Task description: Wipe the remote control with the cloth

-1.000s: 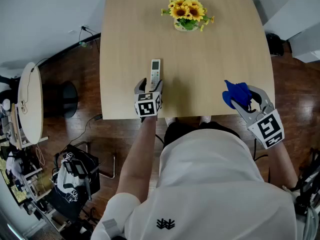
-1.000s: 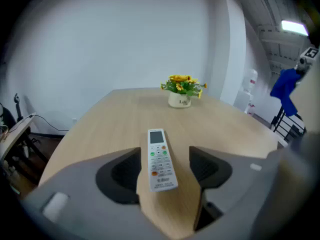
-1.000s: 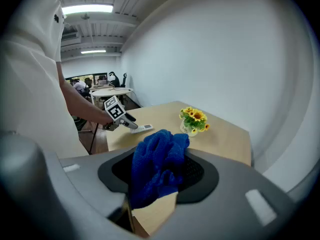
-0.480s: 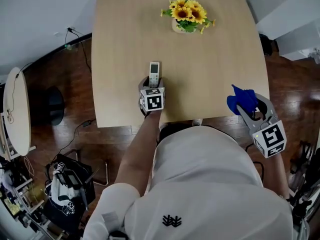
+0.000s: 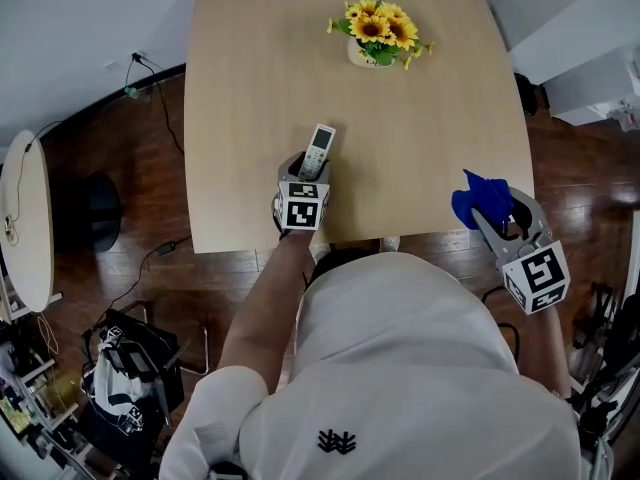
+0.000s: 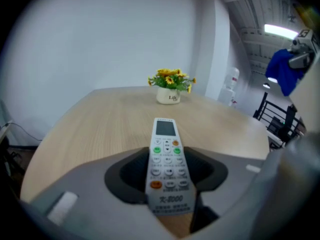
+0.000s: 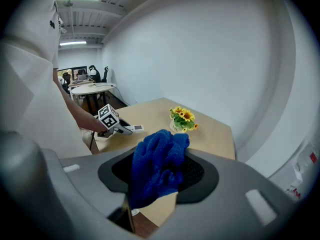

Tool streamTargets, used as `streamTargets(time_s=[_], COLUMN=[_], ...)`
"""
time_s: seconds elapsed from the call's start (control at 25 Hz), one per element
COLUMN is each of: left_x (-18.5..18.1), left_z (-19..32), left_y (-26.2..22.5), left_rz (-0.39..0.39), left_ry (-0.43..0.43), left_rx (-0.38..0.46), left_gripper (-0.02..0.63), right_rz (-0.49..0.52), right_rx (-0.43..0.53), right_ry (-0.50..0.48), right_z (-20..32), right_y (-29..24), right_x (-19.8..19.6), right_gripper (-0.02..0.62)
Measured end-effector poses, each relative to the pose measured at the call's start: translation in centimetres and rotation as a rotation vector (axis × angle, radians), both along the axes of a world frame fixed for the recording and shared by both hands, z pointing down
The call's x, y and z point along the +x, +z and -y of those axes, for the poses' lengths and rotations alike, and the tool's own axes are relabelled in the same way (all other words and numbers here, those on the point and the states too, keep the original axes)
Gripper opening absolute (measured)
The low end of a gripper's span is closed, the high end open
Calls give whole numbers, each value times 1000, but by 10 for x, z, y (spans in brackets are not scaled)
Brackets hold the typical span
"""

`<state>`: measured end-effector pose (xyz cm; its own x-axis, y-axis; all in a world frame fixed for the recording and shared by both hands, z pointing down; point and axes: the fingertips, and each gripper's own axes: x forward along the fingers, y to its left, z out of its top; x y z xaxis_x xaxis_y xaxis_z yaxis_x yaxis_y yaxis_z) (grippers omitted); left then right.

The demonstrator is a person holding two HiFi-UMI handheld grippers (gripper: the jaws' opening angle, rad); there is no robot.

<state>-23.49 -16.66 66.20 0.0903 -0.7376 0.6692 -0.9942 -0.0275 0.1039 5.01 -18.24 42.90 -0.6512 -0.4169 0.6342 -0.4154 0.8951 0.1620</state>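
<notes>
**Remote in your left tool, cloth in your right**

Your left tool [image 5: 305, 171] is clamped on the remote control [image 5: 319, 150], gripping its lower end from both sides. In the left gripper view the label end of the remote sits between the jaws, and the buttons and the small screen point away from you, toward the far side of the bench [image 5: 430, 118]. From the head view the remote angles slightly to your right and juts out over the bench near its front edge. Whether its far end touches the wood cannot be told.

Your right tool [image 5: 497, 213] is closed on the blue cloth [image 5: 482, 196]. The right gripper view shows the cloth bunched up between the jaws, with a fold hanging down below them and the rest rising above. This tool is at the bench's near right corner. The cloth overlaps the edge there, and the tool's marker cube is out over the dark wooden floor [image 5: 130, 218].

The two tools are well apart, and the cloth is not touching the remote.

At the far side of the bench a white pot [image 5: 366, 56] of sunflowers [image 5: 376, 26] stands upright, well beyond the remote. A round table [image 5: 20, 228] stands off to your left.
</notes>
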Motion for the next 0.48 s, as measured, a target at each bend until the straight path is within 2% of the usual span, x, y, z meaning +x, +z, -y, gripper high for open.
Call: streamTargets(time_s=[0.24,0.48], left_x=[24,76], left_z=[-1,-2], left_y=[-71,-152], left_rz=[1,-17], left_ry=[118,265], left_rx=[158,312], left_gripper=[236,236], right_rz=[91,227], right_rx=[41,89], right_ry=[-54,-208], right_z=[5,-9], right_y=[-29,-68], right_x=[-40,-115], right_gripper=[198,198])
